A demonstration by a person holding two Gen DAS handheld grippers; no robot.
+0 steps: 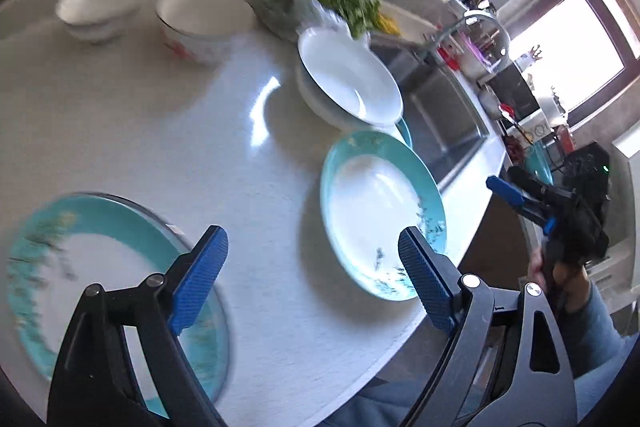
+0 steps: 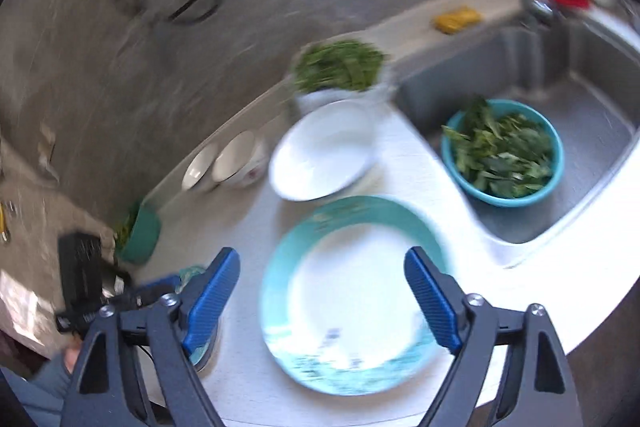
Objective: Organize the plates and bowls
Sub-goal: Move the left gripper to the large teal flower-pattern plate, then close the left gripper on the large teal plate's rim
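On the white counter (image 1: 160,131) lie two teal-rimmed plates: one at the near left (image 1: 100,291), one near the right edge (image 1: 380,211), also in the right wrist view (image 2: 352,295). White deep plates (image 1: 348,83) are stacked behind it and show in the right wrist view (image 2: 320,151). Two white bowls (image 1: 102,5) and a bowl with red flowers (image 1: 204,23) stand at the back. My left gripper (image 1: 312,267) is open and empty between the two teal plates. My right gripper (image 2: 320,291) is open and empty, above the teal plate; it also shows in the left wrist view (image 1: 520,195).
A steel sink (image 2: 580,99) lies right of the counter, holding a teal basin of greens (image 2: 504,155). A white container of greens (image 2: 340,71) stands behind the white plates. The counter edge runs close to the right teal plate. A yellow sponge (image 2: 456,19) lies by the sink.
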